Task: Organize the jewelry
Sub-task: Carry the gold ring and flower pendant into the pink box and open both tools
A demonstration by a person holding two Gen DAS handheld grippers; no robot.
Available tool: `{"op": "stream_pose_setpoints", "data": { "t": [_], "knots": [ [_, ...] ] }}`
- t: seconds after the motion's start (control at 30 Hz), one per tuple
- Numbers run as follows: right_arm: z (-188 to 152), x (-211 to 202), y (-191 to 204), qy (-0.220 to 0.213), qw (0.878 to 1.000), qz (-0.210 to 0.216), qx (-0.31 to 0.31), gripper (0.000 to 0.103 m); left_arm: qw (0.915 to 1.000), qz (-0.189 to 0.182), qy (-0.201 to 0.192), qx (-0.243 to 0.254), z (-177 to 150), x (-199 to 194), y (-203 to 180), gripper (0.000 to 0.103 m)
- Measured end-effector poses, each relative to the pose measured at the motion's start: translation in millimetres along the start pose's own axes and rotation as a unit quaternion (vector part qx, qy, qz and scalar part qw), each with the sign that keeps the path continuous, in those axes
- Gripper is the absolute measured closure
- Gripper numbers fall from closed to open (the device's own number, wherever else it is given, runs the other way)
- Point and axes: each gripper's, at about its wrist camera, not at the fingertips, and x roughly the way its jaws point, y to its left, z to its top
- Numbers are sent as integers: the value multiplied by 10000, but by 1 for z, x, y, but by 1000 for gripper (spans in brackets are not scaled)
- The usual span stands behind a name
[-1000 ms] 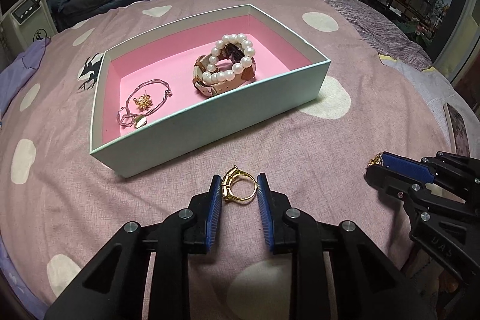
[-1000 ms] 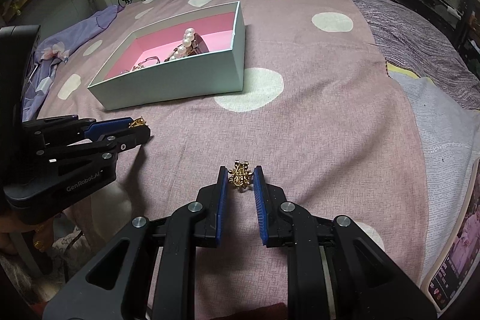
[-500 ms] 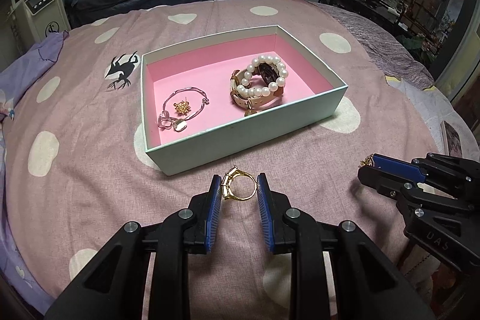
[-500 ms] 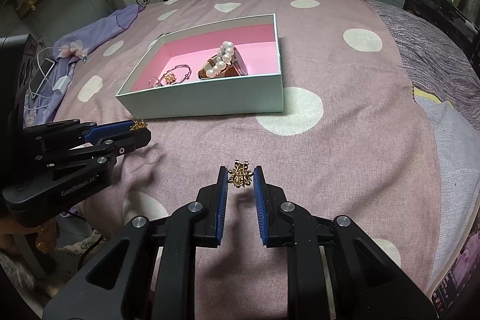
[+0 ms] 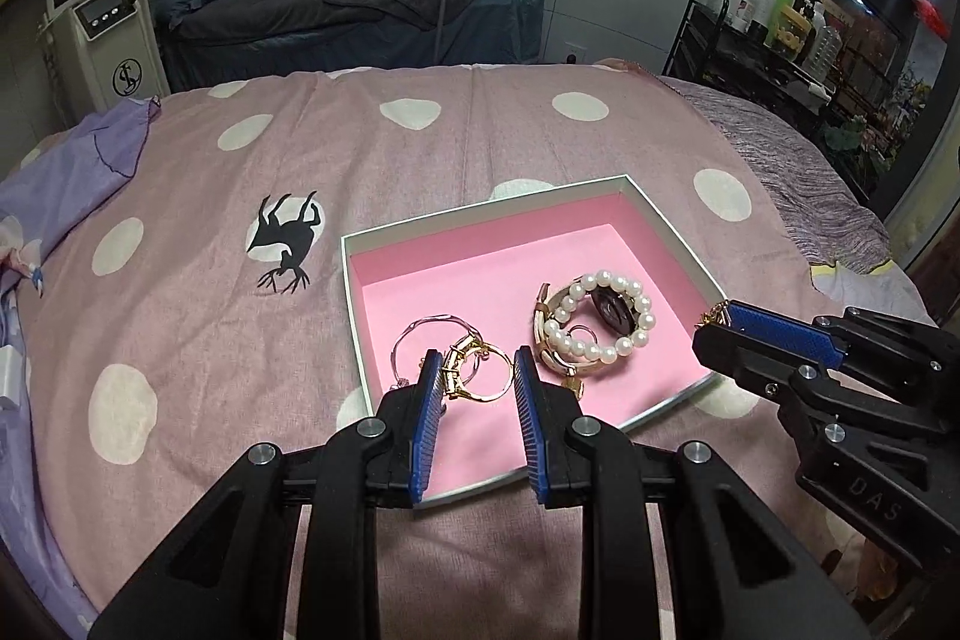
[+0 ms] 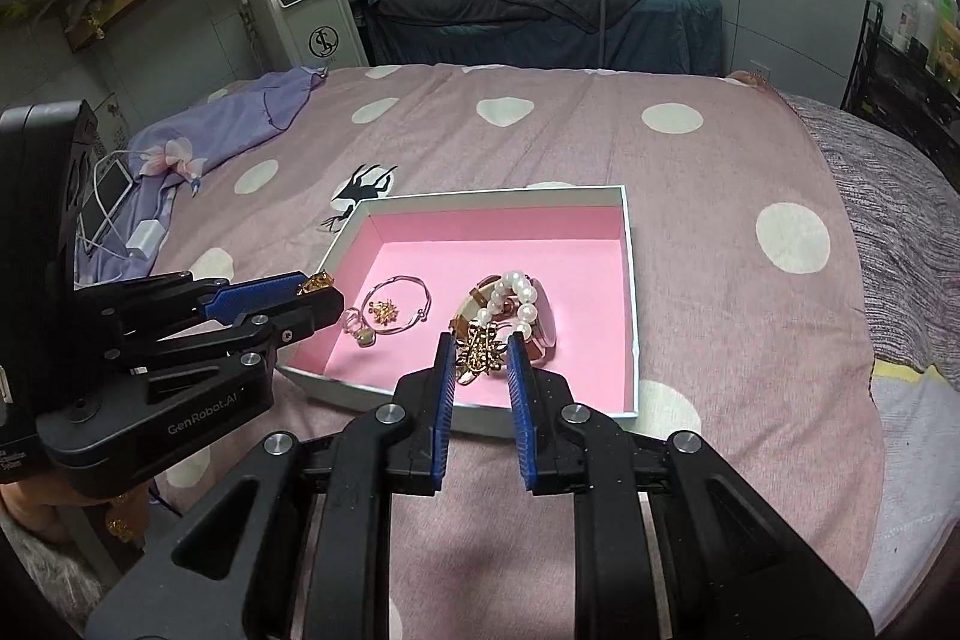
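My left tongs (image 5: 474, 379) pinch the gold ring (image 5: 480, 376), my right tongs (image 6: 480, 361) pinch the gold brooch (image 6: 478, 353). Both hang over the pink box (image 6: 629, 280) on the bed (image 6: 690, 172), box floor straight below, bracelets just beyond.

Each fisheye camera sits just behind its own hand-held gripper, looking forward and down along the two blue-padded fingers. The left view faces the open pale-green cardboard box with pink lining (image 5: 516, 274) from close above its near-left corner; the right hand-held gripper (image 5: 714, 319) enters at 3 o'clock. The right view faces the same box (image 6: 498, 244) from its near edge, the left hand-held gripper (image 6: 315, 286) at 9 o'clock. Both share the box and the pink polka-dot bed cover (image 5: 360, 142).
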Motion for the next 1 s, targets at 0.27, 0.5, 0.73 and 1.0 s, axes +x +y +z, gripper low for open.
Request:
{"op": "stream_pose_setpoints", "data": {
  "t": [0.27, 0.5, 0.73, 1.0],
  "knots": [
    [6, 16, -5, 106, 9998, -163, -65, 85, 9997, 85, 216, 45, 6, 25, 7, 79],
    [6, 26, -11, 207, 9997, -157, -9, 85, 9991, 66, 371, 212, 5, 35, 4, 79],
    [6, 26, -8, 159, 9994, -262, -129, 83, 9986, 177, 375, 319, 2, 35, 2, 78],
    [10, 13, -5, -62, 9983, -512, -274, 50, 9981, 452, 80, 412, 8, 16, 7, 46]
  ]
}}
